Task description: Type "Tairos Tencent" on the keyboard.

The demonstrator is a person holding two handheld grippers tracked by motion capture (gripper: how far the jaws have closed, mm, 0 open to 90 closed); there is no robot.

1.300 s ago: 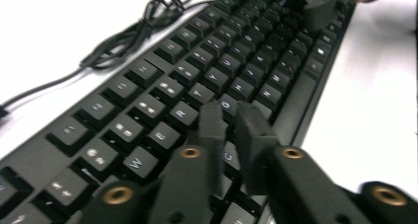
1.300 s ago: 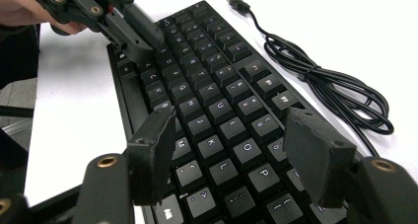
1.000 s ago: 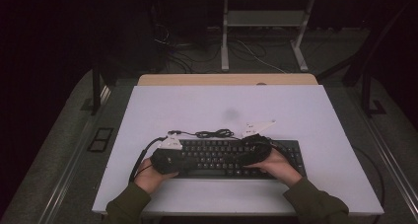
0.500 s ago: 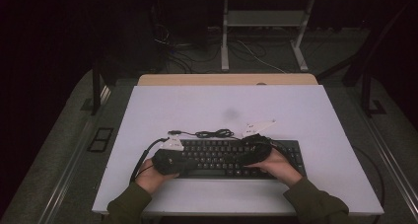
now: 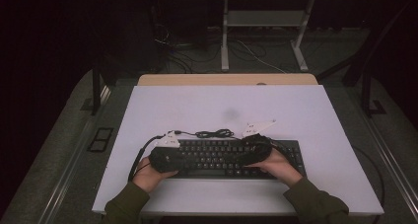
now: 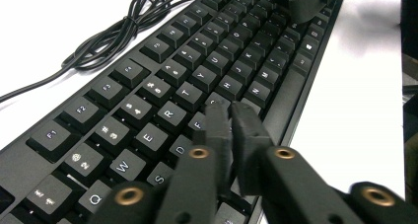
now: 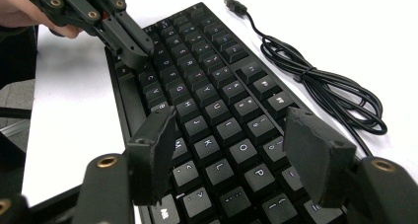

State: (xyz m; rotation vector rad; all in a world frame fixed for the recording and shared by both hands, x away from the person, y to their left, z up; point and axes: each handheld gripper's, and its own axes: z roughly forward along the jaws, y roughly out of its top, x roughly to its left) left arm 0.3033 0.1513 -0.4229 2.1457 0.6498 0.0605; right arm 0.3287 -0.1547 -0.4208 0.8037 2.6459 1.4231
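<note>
Hardly any shift since the earlier frame: both hands in the same spots over the black keyboard (image 5: 217,157), only the left claw (image 6: 230,116) just eased open a crack, nothing between its tips. Still nearly together, tips resting low over the keys near G and H. Right claw (image 7: 236,150) standing apart, hovering above the J-K-L-O keys, gripping nothing.

Keyboard lying near the front edge of the white tabletop (image 5: 222,105), its coiled cable (image 5: 214,133) just behind it, plug end loose. From above, both claws dark against dark keys, so jaw gaps impossible to read there. Keyboard's near left corner hidden under the left hand (image 5: 148,172). Much open tabletop behind the cable and on either side; only a narrow strip in front.
</note>
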